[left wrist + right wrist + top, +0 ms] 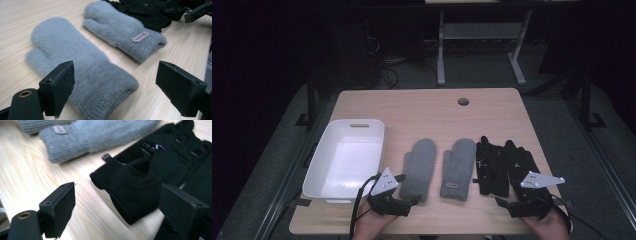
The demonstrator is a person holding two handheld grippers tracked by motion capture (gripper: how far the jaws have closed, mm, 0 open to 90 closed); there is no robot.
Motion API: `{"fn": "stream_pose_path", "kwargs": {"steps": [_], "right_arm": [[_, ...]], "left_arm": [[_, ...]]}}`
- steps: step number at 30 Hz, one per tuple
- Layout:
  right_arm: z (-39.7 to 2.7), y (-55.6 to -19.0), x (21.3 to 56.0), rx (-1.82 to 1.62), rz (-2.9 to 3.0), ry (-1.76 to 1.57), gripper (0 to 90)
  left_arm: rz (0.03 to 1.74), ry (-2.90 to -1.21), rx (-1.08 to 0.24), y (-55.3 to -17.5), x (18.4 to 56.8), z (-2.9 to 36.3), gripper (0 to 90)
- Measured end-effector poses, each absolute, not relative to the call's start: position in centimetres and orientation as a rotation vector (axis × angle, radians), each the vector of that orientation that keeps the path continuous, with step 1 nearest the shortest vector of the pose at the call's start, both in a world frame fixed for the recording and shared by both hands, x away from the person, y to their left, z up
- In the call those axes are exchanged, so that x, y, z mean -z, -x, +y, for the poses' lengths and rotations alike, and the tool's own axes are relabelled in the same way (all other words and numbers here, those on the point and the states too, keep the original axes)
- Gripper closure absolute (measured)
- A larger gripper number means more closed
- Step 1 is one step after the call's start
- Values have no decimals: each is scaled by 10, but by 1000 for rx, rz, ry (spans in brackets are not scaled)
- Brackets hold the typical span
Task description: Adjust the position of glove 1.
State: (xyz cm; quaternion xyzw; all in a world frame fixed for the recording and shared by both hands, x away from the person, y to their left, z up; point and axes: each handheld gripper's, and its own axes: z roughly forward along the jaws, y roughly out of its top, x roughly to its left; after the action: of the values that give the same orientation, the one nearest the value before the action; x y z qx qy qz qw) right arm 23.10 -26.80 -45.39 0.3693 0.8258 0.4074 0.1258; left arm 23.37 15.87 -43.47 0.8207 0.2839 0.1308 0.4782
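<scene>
Scene: a person at a wooden bench (427, 107), seen from above, w/ a hand-held gripper in each hand at the near edge.
Left hand-held gripper (407, 189): jaws spread wide, nothing pinched; sits just short of the cuff of the left grey mitten (419, 167). In the left gripper view that mitten (82, 67) lies betw. the two jaws but untouched, cuff toward the camera.
Right hand-held gripper (506, 201): jaws spread, pinching nothing; at the cuff end of the black gloves (502, 165). In the right gripper view the nearer black glove (147, 177) lies ahead, betw. the jaws, no contact seen.
Right grey mitten (458, 169): flat beside its pair, label patch near the cuff.
White bin (314, 172): left of the mittens, handle slot at the far end.
</scene>
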Motion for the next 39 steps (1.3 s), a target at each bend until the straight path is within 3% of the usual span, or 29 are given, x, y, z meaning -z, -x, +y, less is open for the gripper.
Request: {"fn": "stream_pose_path", "kwargs": {"steps": [12,39], "right_arm": [[-248,-239,437,-1187,2458,-980,143],[-204,-296,396,-1106,2614,-821,148]], "left_arm": [[664,-2001,-363,-229,428,159,153],[651,-2029,-354,-228,433,155,152]]}}
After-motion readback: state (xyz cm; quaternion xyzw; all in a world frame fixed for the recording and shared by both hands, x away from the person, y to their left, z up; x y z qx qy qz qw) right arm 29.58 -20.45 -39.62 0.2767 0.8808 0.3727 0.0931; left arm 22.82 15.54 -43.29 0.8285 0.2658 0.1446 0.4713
